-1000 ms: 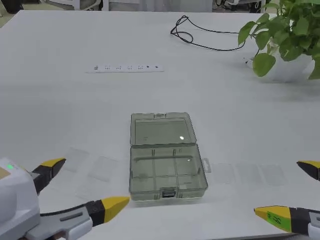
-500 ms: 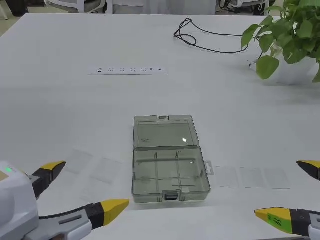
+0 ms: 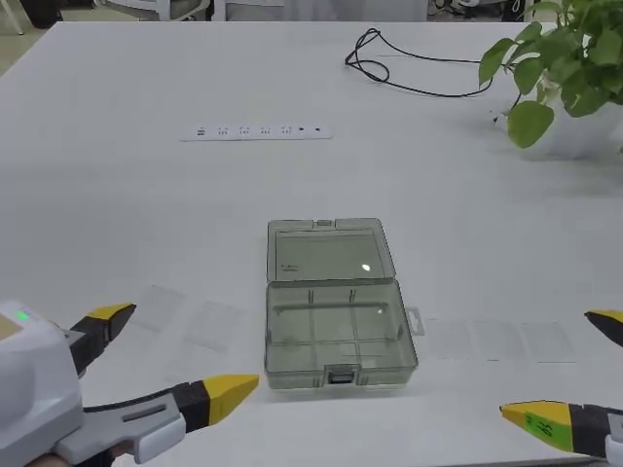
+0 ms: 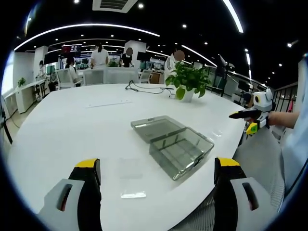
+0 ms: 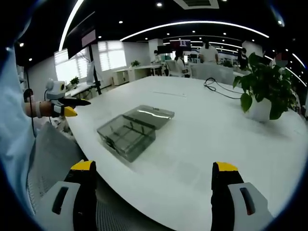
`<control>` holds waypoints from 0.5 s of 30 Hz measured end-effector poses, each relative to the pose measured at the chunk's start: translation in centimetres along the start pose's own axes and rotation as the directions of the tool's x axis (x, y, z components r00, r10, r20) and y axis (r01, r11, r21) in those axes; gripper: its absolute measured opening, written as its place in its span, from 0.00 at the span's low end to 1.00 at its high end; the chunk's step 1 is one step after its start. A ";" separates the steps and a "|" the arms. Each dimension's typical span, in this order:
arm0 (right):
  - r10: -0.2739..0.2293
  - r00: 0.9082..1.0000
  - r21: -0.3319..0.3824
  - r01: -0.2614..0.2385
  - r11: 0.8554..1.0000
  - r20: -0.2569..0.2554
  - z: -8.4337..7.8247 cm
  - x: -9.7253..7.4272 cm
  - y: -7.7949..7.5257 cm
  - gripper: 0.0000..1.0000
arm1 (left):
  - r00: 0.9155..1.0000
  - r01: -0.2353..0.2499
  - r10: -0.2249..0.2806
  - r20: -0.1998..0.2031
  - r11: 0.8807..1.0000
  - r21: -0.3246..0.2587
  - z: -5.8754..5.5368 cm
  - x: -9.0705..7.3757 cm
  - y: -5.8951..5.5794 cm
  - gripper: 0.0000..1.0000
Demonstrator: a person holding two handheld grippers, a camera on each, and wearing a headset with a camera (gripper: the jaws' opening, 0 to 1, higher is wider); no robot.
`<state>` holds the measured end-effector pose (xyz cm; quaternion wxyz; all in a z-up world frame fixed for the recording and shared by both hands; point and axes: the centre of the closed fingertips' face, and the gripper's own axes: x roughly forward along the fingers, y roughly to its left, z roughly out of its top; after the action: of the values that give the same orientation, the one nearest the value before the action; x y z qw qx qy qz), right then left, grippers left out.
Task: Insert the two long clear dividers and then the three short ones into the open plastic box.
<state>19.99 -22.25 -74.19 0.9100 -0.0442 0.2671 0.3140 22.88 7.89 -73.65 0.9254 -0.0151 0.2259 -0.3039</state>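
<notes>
one white table in an open-plan office with ceiling light strips; power strip, black cable and plant at the far side. left gripper and right gripper hover low at the near edge, either side of the box, jaws wide apart, holding nothing. box sits mid-table, lid open. counts: one box, two faint clear dividers left of it, three more in a row to its right, all flat on the table.
</notes>
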 end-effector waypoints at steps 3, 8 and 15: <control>-0.003 1.000 -0.002 0.003 1.000 0.002 0.1 -0.1 -0.1 1.00 | 1.000 0.000 0.000 0.002 1.000 -0.003 0.1 0.0 0.0 1.00; -0.003 1.000 -0.002 0.003 1.000 0.001 0.4 -0.2 -0.1 1.00 | 1.000 -0.008 0.008 0.005 1.000 -0.005 0.4 -0.4 0.0 1.00; 0.027 0.999 -0.005 -0.027 1.000 -0.026 0.8 -0.2 0.7 1.00 | 1.000 -0.014 0.014 -0.003 1.000 -0.015 0.8 -0.9 0.0 1.00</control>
<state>19.81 -21.57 -73.38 0.9020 -0.0473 0.2786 0.3263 22.56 8.29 -72.55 0.9270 -0.0201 0.2295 -0.2958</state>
